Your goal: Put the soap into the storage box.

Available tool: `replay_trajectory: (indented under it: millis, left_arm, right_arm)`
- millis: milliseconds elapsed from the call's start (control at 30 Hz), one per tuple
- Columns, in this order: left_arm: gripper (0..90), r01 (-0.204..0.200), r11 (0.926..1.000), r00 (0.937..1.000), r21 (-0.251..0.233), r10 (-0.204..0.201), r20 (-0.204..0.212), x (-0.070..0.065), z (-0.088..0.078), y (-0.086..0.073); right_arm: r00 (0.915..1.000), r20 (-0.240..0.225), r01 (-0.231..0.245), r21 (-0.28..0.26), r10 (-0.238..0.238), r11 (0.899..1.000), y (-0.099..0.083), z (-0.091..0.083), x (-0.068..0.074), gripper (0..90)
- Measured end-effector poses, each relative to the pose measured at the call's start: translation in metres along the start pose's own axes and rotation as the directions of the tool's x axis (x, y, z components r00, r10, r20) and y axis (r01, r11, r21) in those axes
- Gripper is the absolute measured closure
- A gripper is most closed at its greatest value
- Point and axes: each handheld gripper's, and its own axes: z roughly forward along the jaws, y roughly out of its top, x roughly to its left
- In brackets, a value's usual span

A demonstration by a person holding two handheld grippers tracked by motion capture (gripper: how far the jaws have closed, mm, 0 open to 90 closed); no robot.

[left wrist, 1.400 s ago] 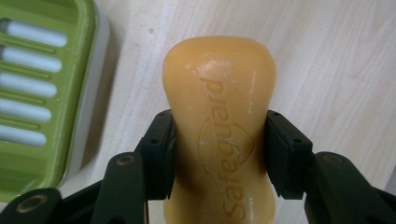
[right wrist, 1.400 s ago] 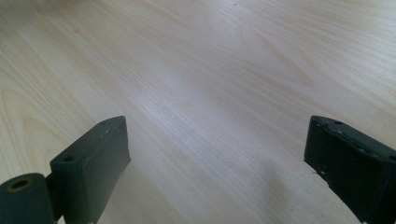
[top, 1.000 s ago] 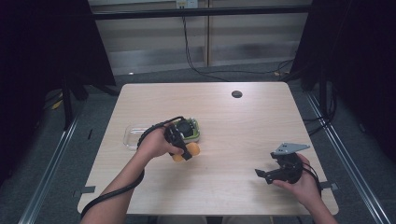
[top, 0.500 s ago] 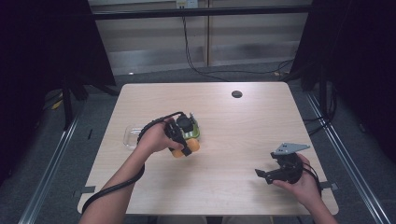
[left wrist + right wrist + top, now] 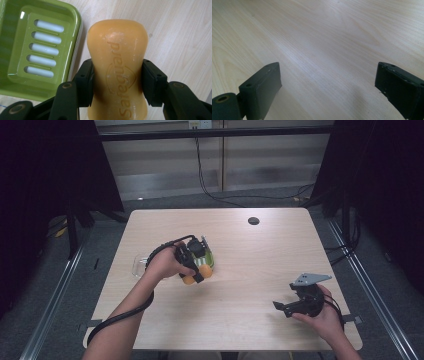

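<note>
An orange bar of soap (image 5: 117,67) with embossed lettering sits between the black jaws of my left gripper (image 5: 117,82), whose pads press on its two narrow sides. Just left of it lies a green soap dish (image 5: 30,50) with a slotted floor and nothing in it. From above, my left gripper (image 5: 192,269) holds the soap (image 5: 188,279) at the near edge of the dish (image 5: 208,258), left of the table's middle. My right gripper (image 5: 282,307) rests low at the near right, jaws wide apart over bare wood (image 5: 328,75).
A clear plastic tray (image 5: 136,267) lies on the table behind the left hand. A small dark round hole (image 5: 253,220) marks the far part of the wooden tabletop (image 5: 260,265). A black cable loops from the left gripper along the forearm.
The left hand has drifted slightly toward the far side with the soap still gripped. The right hand and its gripper have stayed where they were.
</note>
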Motion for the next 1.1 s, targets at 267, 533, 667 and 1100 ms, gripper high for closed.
replay_trajectory:
  millis: [267, 533, 667, 1100]
  left_arm:
    - [49.8, -0.001, 1.0, 1.0, 0.002, 0.001, -0.008, 0.005, -0.004, 0.003]
    - [49.8, 0.008, 1.0, 0.9998, -0.002, -0.008, -0.017, 0.01, -0.006, 0.005]
    - [49.8, 0.012, 0.9999, 0.9997, 0.001, -0.012, -0.022, 0.012, -0.007, 0.006]
    - [49.8, 0.0, 1.0, 0.9993, 0.003, 0.0, -0.037, 0.02, -0.009, 0.01]
  right_arm:
    - [1.0, -0.001, 0.001, -0.004, -0.001, 1.0, 0.0, 0.0, 0.0, 6.2]
    - [1.0, 0.001, 0.001, -0.003, -0.001, 1.0, 0.0, -0.001, 0.0, 6.3]
    - [1.0, -0.001, 0.001, -0.006, -0.001, 1.0, 0.0, -0.001, -0.001, 6.2]
    - [1.0, 0.001, 0.003, -0.003, -0.003, 1.0, 0.0, 0.0, 0.0, 6.2]
